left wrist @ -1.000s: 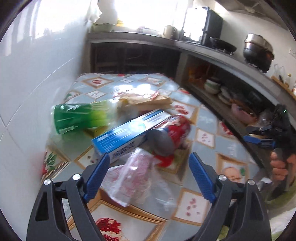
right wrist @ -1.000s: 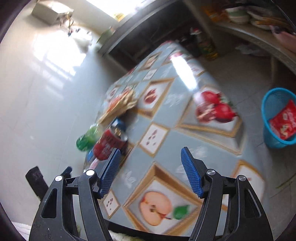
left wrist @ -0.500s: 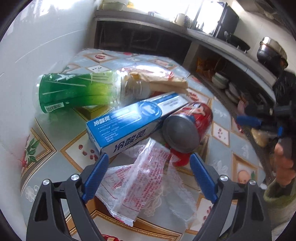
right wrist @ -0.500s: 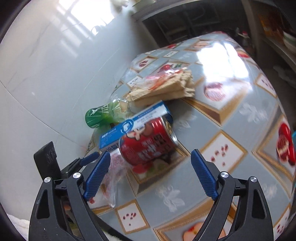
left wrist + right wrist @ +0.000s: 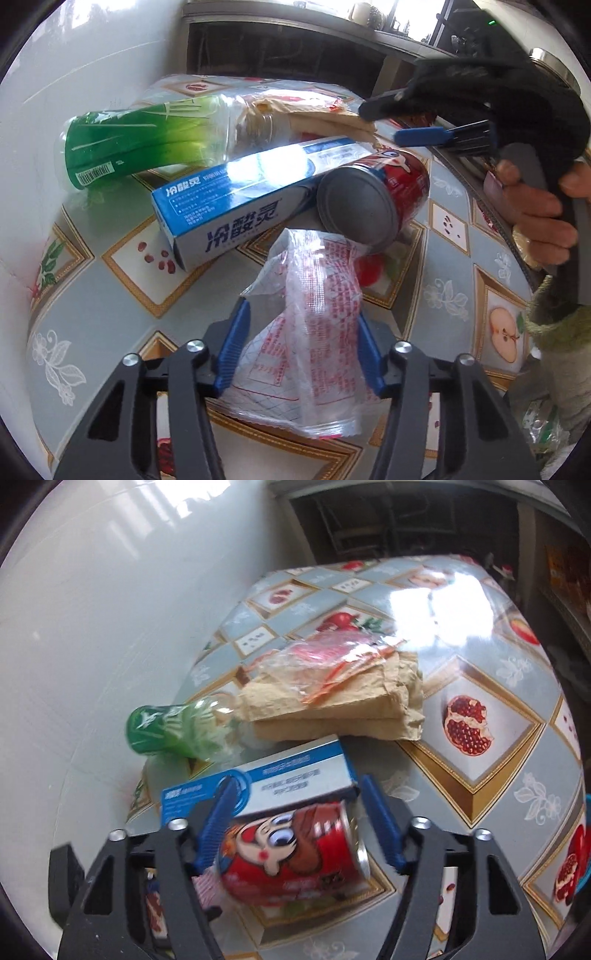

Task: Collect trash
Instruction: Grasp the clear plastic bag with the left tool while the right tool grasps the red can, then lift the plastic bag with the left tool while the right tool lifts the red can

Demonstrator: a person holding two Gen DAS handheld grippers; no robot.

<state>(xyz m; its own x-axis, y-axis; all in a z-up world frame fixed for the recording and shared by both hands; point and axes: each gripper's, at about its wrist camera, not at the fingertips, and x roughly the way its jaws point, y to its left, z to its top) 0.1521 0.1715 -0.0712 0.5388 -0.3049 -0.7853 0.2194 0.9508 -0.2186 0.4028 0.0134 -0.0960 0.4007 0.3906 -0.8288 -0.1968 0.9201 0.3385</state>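
Trash lies on a fruit-patterned table (image 5: 122, 280) by a white wall. A clear plastic wrapper with red print (image 5: 314, 325) lies between the jaws of my left gripper (image 5: 299, 343), whose blue pads have narrowed around it. A red can (image 5: 295, 853) lies on its side between the open jaws of my right gripper (image 5: 299, 823); it also shows in the left wrist view (image 5: 373, 199). Beside it are a blue and white box (image 5: 236, 199), a green plastic bottle (image 5: 140, 144), and folded brown paper (image 5: 332, 705) with a clear bag on top.
The table (image 5: 491, 716) stands against the white wall (image 5: 110, 627). Dark shelves and a counter (image 5: 295, 44) run behind it. The hand holding the right gripper (image 5: 532, 214) shows at the right of the left wrist view.
Both grippers have moved in close to the pile. The left jaws have narrowed around the plastic wrapper. The right gripper has come down over the red can.
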